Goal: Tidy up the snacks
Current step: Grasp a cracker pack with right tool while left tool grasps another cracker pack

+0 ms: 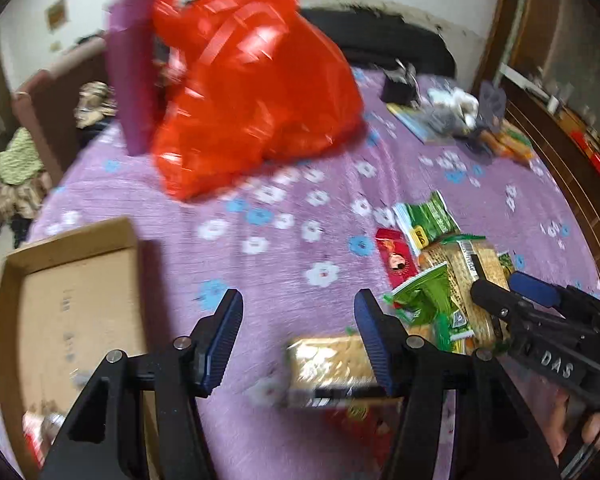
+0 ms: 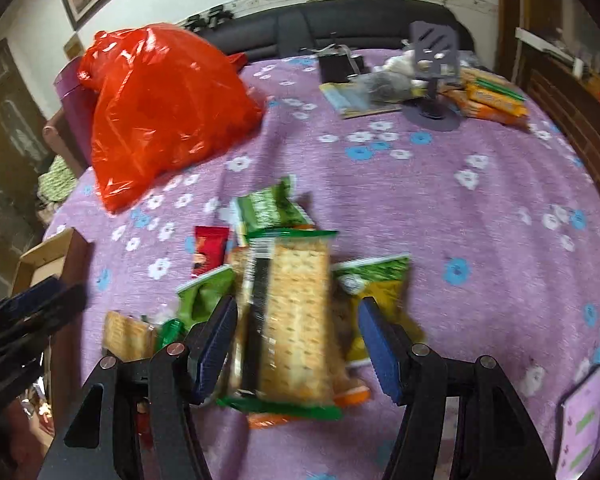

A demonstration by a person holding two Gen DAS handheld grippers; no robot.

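Note:
A pile of snack packets lies on the purple flowered bedspread [image 2: 440,200]. A clear cracker pack with green ends [image 2: 296,320] lies on top, between the spread fingers of my open right gripper [image 2: 298,340], which touches nothing I can see. Green packets [image 2: 272,208] and a red packet [image 2: 208,252] lie around it. My left gripper [image 1: 298,336] is open and empty above the bedspread; a golden cracker pack [image 1: 328,360] lies by its right finger. The pile [image 1: 440,272] sits to its right, with the right gripper [image 1: 540,320] reaching over it. An open cardboard box [image 1: 68,320] is at its left.
A big red plastic bag [image 2: 160,112] and a purple box [image 1: 130,68] stand at the far left of the bed. More packets [image 2: 492,96], a grey stand [image 2: 432,76] and a booklet [image 2: 356,100] lie at the far right. A dark headboard [image 2: 340,24] runs behind. A wooden cabinet [image 1: 560,152] stands right.

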